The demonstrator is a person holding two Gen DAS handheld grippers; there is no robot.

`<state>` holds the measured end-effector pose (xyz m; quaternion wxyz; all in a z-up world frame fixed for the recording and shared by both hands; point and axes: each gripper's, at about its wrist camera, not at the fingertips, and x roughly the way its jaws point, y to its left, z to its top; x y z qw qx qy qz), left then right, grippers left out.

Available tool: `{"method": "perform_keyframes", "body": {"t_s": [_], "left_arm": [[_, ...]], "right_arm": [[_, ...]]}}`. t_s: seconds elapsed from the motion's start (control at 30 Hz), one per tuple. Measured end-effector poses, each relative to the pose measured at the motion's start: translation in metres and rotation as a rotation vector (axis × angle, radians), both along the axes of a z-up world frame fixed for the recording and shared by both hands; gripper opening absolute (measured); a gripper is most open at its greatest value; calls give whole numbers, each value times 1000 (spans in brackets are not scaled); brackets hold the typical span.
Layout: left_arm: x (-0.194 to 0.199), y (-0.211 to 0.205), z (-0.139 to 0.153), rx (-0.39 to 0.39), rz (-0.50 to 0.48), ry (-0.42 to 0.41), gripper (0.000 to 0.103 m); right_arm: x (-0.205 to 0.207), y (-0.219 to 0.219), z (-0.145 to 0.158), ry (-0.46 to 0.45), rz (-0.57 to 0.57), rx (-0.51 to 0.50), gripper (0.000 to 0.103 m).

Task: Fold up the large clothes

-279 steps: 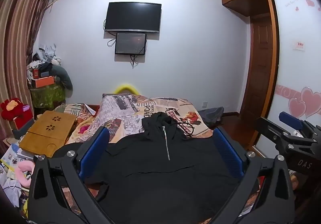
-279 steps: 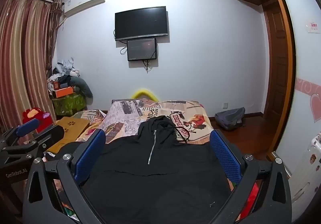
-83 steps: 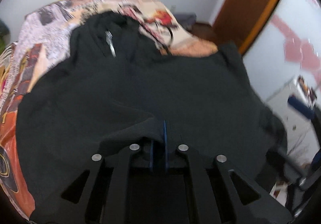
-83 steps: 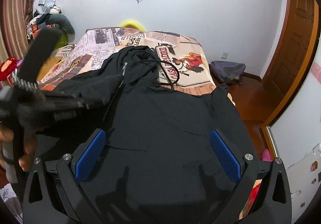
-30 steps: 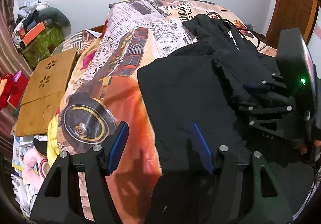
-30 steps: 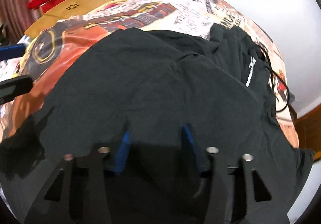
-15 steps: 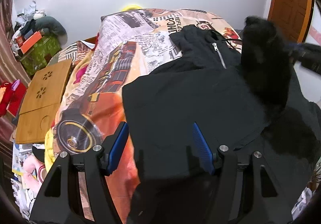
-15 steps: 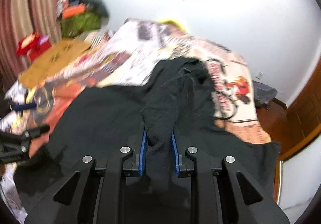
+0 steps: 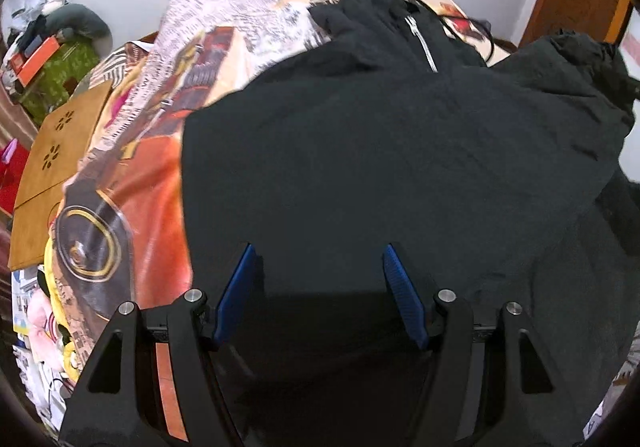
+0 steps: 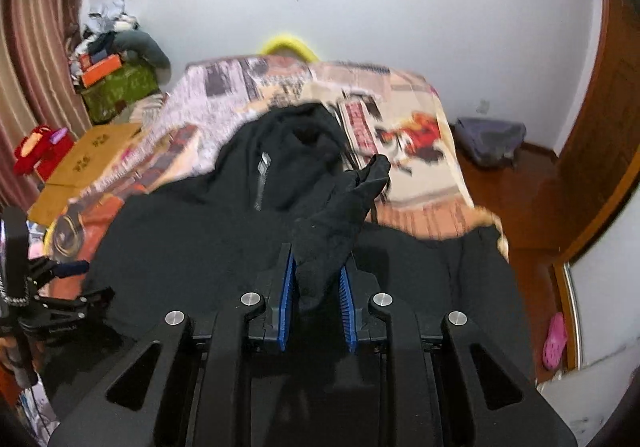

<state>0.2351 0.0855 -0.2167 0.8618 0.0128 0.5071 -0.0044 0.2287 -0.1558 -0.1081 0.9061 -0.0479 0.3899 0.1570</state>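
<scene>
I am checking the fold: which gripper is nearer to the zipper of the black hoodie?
Probably right. The right gripper holds lifted fabric just below the zipper; the left gripper hovers open over the hoodie hem, farther away.

Even indoor light, motion blur, fisheye vignetting

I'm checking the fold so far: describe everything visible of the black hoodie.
The black hoodie is matte, soft-looking fabric with a silver zipper at the neck and a thin black drawstring. It lies spread on the patterned bedspread, hood away from the cameras. The right tongs pinch a raised bunch of it; the left tongs stand open above it.
</scene>
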Motion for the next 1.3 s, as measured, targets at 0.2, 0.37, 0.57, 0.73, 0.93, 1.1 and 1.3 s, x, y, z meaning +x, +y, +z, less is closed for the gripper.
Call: {"method": "perform_keyframes", "body": {"t_s": [0.2,0.37,0.57,0.73,0.93,1.1,1.3], "left_arm": [[-3,-14,-11,25,-25,13,65],[-3,-14,-11,30,-17,12,66],[-4,-18,0,33,-18,-7,66],[-6,-29,21,37,-38,-64,66],[-5,-53,51,42,-82,-154,66],[0,-72,62,-17,-124,-179,67],[5,-92,52,-26,-170,-152,67]], "right_arm": [[11,-37,-47,204,-53,83,18],[-3,-47,-49,187,-102,57,22],[-26,-57,-23,89,-127,-29,22],[-45,-92,5,12,-187,-1,41],[-56,-143,20,-53,-344,1,70],[-52,-188,-9,58,-457,70,73],[-47,-242,-78,303,-573,355,73]]}}
